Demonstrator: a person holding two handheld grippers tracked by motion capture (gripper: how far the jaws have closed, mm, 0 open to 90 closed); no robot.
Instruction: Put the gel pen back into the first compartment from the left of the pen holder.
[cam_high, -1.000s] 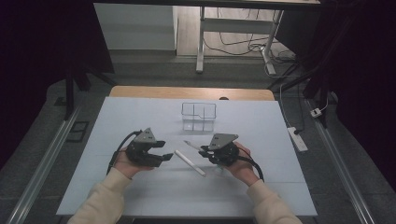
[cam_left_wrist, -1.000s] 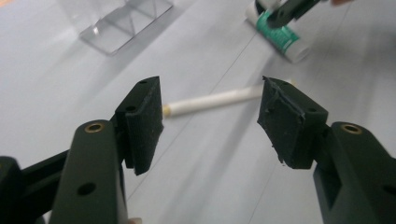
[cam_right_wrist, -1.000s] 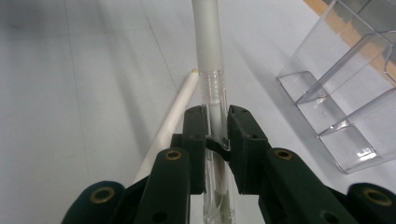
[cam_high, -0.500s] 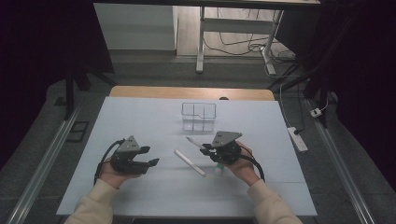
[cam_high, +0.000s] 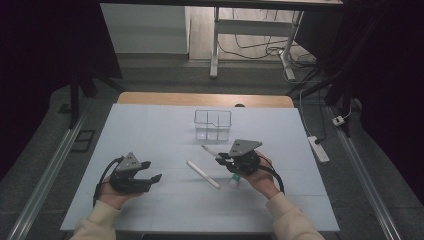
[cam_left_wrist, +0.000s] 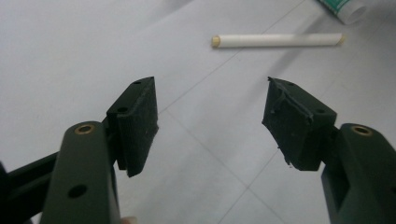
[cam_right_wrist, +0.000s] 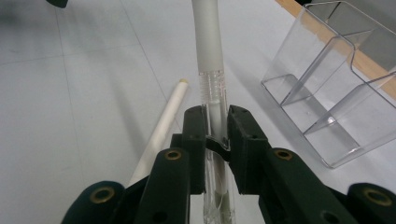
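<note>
The right gripper (cam_right_wrist: 217, 133) has its jaws clamped narrow on a clear-barrelled pen with a frosted grey cap (cam_right_wrist: 208, 56), which juts out ahead of them. The left gripper (cam_left_wrist: 210, 116) stands wide with nothing between its jaws, which have just been opening; a white paper-wrapped stick (cam_left_wrist: 278, 40) lies on the table (cam_left_wrist: 70, 56) beyond them. A clear plastic divided organiser (cam_right_wrist: 336, 93) stands to the right of the right jaws.

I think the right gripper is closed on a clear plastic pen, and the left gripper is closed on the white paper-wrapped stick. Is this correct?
Not fully. The left gripper holds nothing: the left gripper view shows its jaws apart, just opened wider, with the white paper-wrapped stick lying on the table beyond them. The right gripper is indeed closed on the clear plastic pen.
</note>
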